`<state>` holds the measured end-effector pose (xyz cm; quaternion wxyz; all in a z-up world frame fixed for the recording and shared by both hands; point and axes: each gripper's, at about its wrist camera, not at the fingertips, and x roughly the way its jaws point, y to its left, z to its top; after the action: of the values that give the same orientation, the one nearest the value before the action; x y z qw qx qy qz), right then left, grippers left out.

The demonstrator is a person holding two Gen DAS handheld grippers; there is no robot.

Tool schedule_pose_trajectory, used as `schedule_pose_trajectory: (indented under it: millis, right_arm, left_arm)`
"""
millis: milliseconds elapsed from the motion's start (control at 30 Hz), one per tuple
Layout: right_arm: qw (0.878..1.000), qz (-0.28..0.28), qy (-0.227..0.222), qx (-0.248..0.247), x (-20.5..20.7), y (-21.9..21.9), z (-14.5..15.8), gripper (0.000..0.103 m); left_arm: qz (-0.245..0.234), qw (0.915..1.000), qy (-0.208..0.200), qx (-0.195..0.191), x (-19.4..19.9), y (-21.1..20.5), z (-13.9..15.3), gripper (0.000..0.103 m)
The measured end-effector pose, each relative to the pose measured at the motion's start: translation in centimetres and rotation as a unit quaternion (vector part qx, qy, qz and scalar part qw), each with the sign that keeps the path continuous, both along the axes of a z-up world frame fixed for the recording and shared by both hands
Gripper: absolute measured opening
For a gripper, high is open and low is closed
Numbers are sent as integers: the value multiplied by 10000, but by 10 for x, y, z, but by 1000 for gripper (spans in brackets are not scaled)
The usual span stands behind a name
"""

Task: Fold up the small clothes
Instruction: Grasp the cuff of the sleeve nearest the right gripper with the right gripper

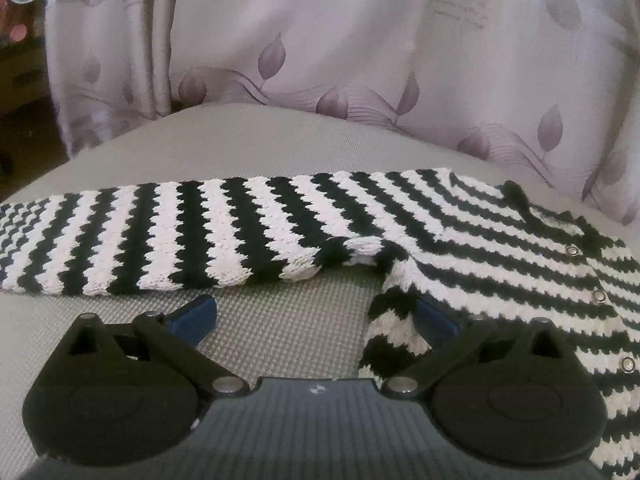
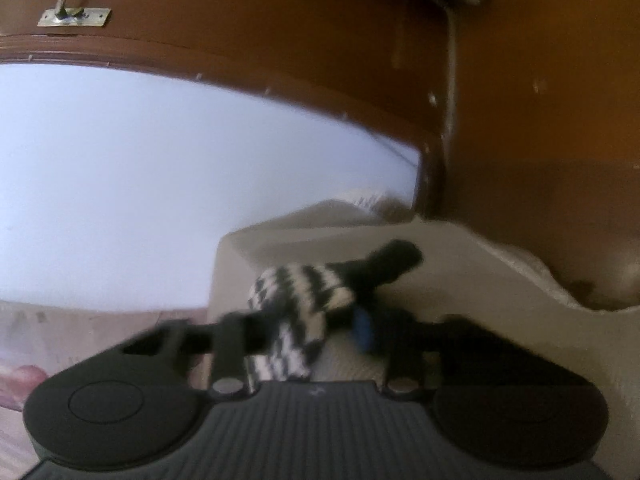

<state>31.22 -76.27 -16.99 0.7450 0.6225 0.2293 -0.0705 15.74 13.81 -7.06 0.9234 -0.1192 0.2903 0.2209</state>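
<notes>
A black-and-white striped knit garment (image 1: pixel 208 236) lies flat across a grey cushioned surface (image 1: pixel 248 144) in the left wrist view. Its snap-button front (image 1: pixel 596 298) is at the right. My left gripper (image 1: pixel 316 318) hovers open just in front of the garment's near edge. One striped cuff (image 1: pixel 390 332) lies against the inside of its right blue pad (image 1: pixel 438 320); nothing is pinched. In the blurred right wrist view, my right gripper (image 2: pixel 308 330) is shut on a bunched striped end of the garment (image 2: pixel 300 292), whose black tip (image 2: pixel 396 258) sticks out beyond the fingers.
A pale curtain with purple leaf prints (image 1: pixel 320 60) hangs right behind the cushion. In the right wrist view, a brown wooden panel with a metal handle (image 2: pixel 68 4) stands above a white wall (image 2: pixel 160 160). The cushion's corner (image 2: pixel 232 248) drops off to the left.
</notes>
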Motion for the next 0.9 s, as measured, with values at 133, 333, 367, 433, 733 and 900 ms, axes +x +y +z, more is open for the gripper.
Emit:
schedule_pose_trajectory:
  millis: [133,333,367,433,733,900]
  right_arm:
    - [9982,-238,-426,-359,-11,-4,14,13]
    - [9940,-256,-802,-698,-31,-7,41,12]
    - [9940,-286,-745,-749,-34,-9,44,12]
    - [9939,-361,-705,-762,-39,-11,46,12]
    - [9983,-496,-203,-219,-48,-18,27,55]
    - [9990,161,249,-339,-29,-16,24,75]
  left_arm:
    - [48,10000,5,-55,-4,5,-1,103]
    - [145,9998,1,-114,-5,6,-1,103]
    - [161,9998,-1,-120,-5,5,-1,103]
    - [208,9997,-28,-151,-4,5,-1,103]
    - [314,9991,-100,-267,-1,3,-1,103]
    - [326,9991,-82,-254,-1,2,-2,103]
